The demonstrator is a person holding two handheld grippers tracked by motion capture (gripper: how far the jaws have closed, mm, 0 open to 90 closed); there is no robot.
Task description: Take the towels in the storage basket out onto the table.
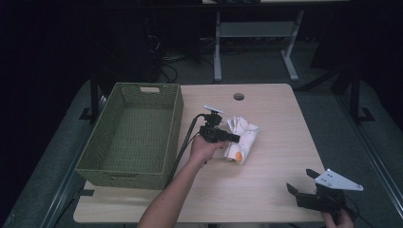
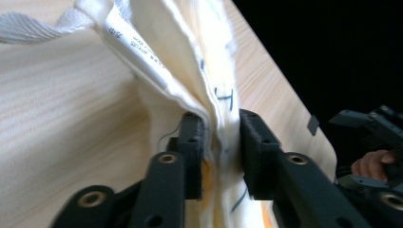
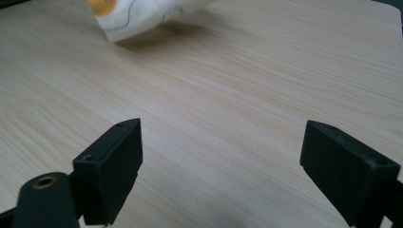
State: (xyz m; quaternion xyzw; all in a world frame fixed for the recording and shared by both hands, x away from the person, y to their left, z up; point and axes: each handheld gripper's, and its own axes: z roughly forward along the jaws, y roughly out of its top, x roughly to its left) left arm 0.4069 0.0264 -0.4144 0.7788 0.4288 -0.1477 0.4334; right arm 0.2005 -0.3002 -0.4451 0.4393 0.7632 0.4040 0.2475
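Left gripper view, white cloth pinched between left gripper fingers

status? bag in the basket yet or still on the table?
Done: left gripper is shut on a fold of the white cloth bag, seen in the left gripper view. In hand: the bag sits on the table, right of the green basket. Left: nothing is in the basket. Right gripper is open, idle.
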